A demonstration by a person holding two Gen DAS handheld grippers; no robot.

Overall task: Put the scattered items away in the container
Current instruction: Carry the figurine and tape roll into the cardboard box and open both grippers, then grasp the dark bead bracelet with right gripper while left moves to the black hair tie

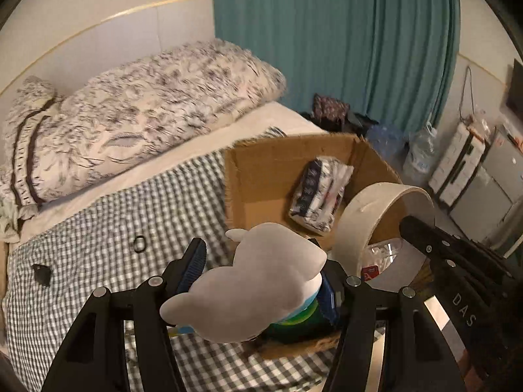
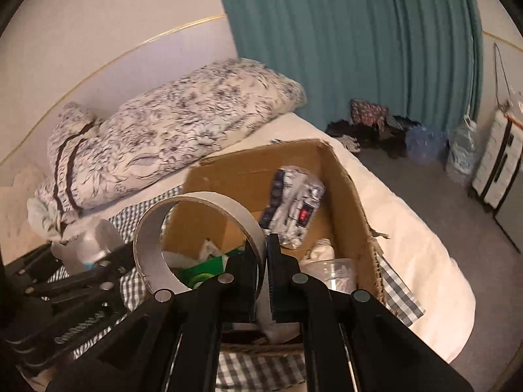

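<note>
My left gripper (image 1: 261,281) clamps a grey plush toy (image 1: 258,281) over the near edge of the cardboard box (image 1: 261,176). My right gripper (image 2: 263,271) pinches the wall of a tape roll (image 2: 196,225) above the box, which sits on the checked blanket (image 1: 114,228).

box (image 1: 261,179) on bed (image 1: 114,228), pillow (image 1: 130,114) behind.
</note>
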